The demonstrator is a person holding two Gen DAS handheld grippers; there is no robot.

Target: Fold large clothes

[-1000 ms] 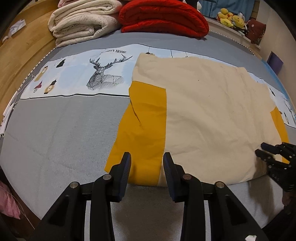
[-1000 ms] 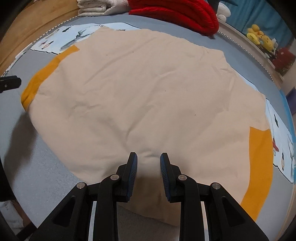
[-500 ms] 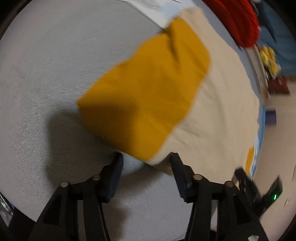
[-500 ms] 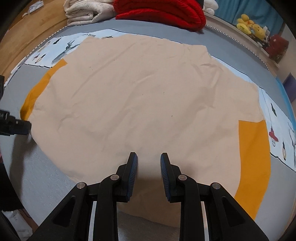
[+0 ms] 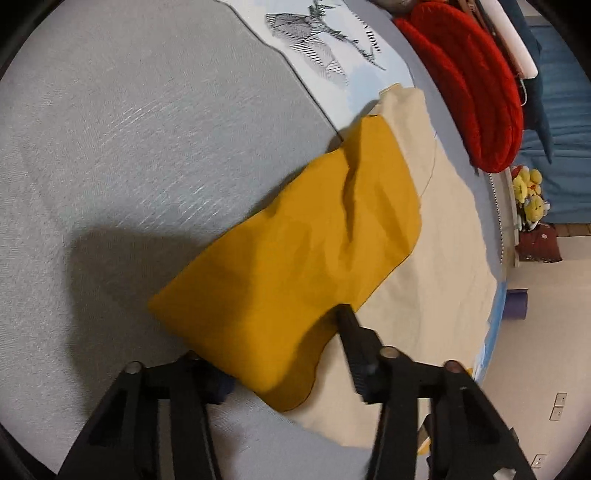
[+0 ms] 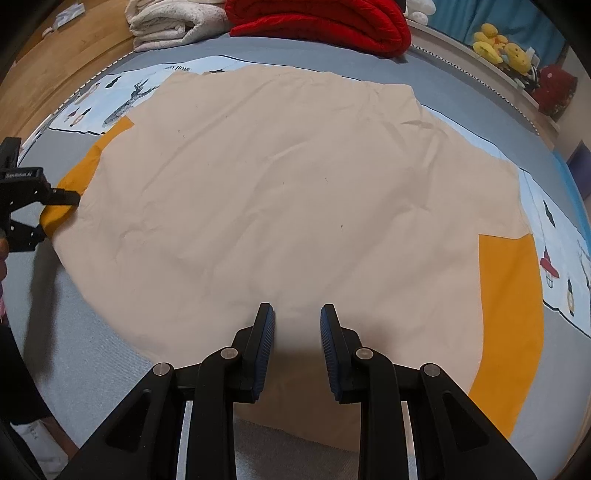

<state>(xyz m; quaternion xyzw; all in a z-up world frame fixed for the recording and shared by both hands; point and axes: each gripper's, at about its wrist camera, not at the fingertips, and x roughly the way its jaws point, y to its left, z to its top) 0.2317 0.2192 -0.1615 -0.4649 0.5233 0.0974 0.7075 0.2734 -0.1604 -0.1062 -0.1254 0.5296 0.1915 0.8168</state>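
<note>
A large cream garment with yellow sleeves lies spread flat on the grey bed. My left gripper is at the end of the left yellow sleeve. Its jaws are closing with the sleeve cloth between them. One finger is hidden under the cloth and the other finger rests on top. In the right wrist view the left gripper straddles that sleeve at the left edge. My right gripper hovers open over the cream body near its near hem, with nothing between its fingers. The other yellow sleeve lies flat at the right.
A folded red blanket and a folded white blanket are stacked at the far edge of the bed. A printed band with a deer runs under the garment. Yellow plush toys sit far right. Wooden floor lies left.
The left gripper rolled, dropped down to the sleeve's end and slid one finger under it, so the cloth now drapes over that finger. The right gripper shifted slightly sideways and stayed open.
</note>
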